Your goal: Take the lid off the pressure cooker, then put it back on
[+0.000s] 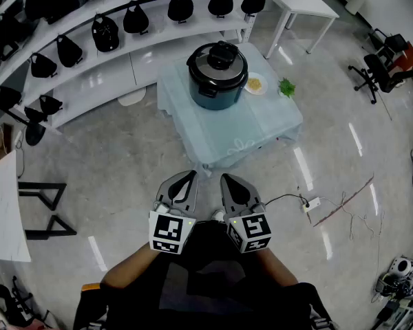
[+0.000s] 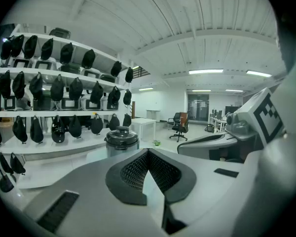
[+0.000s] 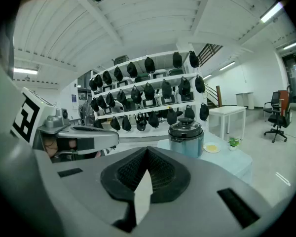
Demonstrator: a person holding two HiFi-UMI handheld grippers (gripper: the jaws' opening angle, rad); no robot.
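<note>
A teal pressure cooker (image 1: 217, 75) with its black lid (image 1: 219, 55) on stands on a small table (image 1: 261, 126) covered with a pale cloth, well ahead of me. Both grippers are held close to my body, far short of the table. My left gripper (image 1: 186, 179) has its jaws closed together, nothing between them. My right gripper (image 1: 227, 181) is likewise shut and empty. The cooker (image 2: 121, 140) shows small beyond the left jaws, and the same cooker (image 3: 186, 137) stands beyond the right jaws.
A small plate (image 1: 255, 85) and a little green plant (image 1: 286, 87) sit on the table right of the cooker. Curved white shelves (image 1: 124, 53) with black items run behind. A white table (image 1: 299, 5), office chairs (image 1: 382, 67) and floor cables (image 1: 330, 208) lie to the right.
</note>
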